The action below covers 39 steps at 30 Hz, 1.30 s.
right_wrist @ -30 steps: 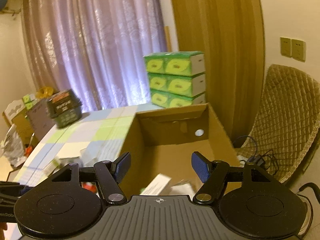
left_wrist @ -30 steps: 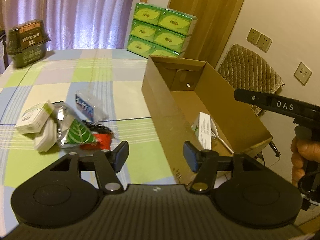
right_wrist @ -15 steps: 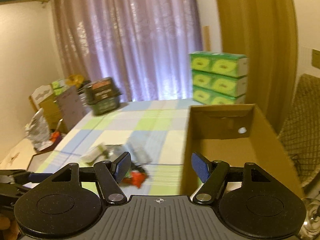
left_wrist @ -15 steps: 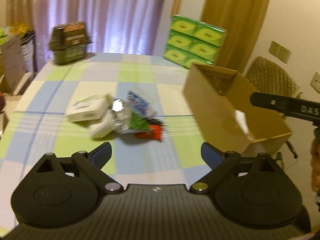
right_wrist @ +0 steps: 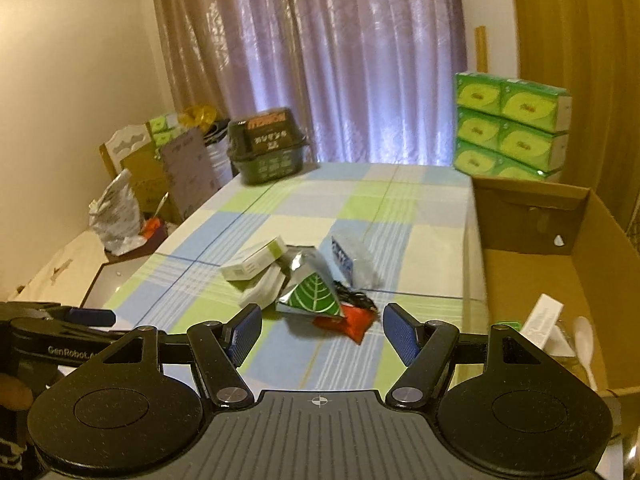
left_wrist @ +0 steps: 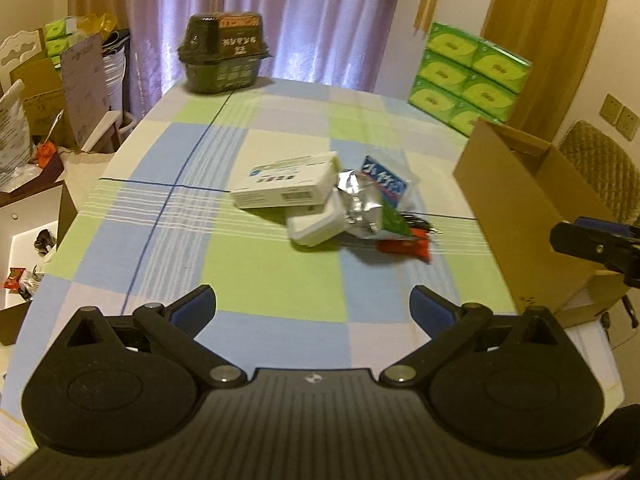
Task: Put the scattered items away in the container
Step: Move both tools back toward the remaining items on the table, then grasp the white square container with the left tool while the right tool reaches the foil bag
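A heap of small items lies mid-table: a white carton (left_wrist: pixel 286 184) (right_wrist: pixel 256 258), a white pack (left_wrist: pixel 318 224), a foil pouch with a green leaf (right_wrist: pixel 310 292) (left_wrist: pixel 370 208), a blue-labelled packet (left_wrist: pixel 384 180) (right_wrist: pixel 344 260), a black cable (right_wrist: pixel 354 298) and a red packet (right_wrist: pixel 352 322) (left_wrist: pixel 404 246). An open cardboard box (left_wrist: pixel 520 200) (right_wrist: pixel 532 256) stands at the table's right edge, with a white box (right_wrist: pixel 542 320) and a spoon (right_wrist: pixel 584 336) inside. My left gripper (left_wrist: pixel 314 310) is open, short of the heap. My right gripper (right_wrist: pixel 322 330) is open, just in front of the red packet.
A dark green basket (left_wrist: pixel 224 56) (right_wrist: pixel 268 152) stands at the table's far end. Stacked green tissue packs (left_wrist: pixel 468 76) (right_wrist: pixel 512 136) sit behind the box. A wicker chair (left_wrist: pixel 600 168) is on the right. Bags and boxes (right_wrist: pixel 120 216) crowd the floor on the left.
Both grippers have swung left, away from the cardboard box and toward the heap. My left gripper's jaws have spread wider. The items have not moved.
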Tool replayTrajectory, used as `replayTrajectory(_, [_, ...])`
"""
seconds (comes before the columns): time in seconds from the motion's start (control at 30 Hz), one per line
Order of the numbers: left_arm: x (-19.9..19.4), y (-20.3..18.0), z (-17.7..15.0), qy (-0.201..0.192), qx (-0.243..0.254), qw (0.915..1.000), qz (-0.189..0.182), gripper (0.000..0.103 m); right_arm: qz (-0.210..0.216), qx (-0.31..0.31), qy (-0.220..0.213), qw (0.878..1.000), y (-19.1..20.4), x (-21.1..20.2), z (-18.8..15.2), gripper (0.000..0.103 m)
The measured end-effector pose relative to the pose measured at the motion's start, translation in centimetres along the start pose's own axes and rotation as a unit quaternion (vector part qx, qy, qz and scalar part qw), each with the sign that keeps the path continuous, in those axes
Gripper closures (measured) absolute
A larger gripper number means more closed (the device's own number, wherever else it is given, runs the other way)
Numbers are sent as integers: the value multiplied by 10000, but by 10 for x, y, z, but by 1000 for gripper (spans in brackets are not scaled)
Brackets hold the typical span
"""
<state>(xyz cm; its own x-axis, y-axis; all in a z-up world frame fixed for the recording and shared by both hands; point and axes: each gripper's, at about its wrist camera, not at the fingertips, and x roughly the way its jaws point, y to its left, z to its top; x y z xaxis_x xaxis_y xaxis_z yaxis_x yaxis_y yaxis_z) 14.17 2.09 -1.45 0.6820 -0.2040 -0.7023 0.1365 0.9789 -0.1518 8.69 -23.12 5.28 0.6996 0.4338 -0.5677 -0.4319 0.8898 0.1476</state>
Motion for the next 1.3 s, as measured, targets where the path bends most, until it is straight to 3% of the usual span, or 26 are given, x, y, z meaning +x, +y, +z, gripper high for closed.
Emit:
replayTrajectory(0.33, [45,22,9,198,152,9997,27,2,14,-230,406,9989,9,58,-4,30])
replayTrajectory(0.7, [116,36,34,397,-316,9960,-741,3,-213,-574,754,9953,3,120,-15,30])
replayTrajectory(0.87, [150,34,42,447,-699,9915,-1000,8,-289,-755,888,9928,-1,144,-22,30])
replayTrajectory(1.07, [177,34,49,539,-1120,9851,-1188,23,-177,-1054,964,9896,1,164,-27,30])
replayTrajectory(1.2, [185,36,51,522,-1116,9858,-1137,41,-70,-1314,941,9868,7,176,-27,30])
replayTrajectory(1.3, [181,34,51,567,-957,9881,-1058,42,-42,-1516,888,9844,13,185,-23,30])
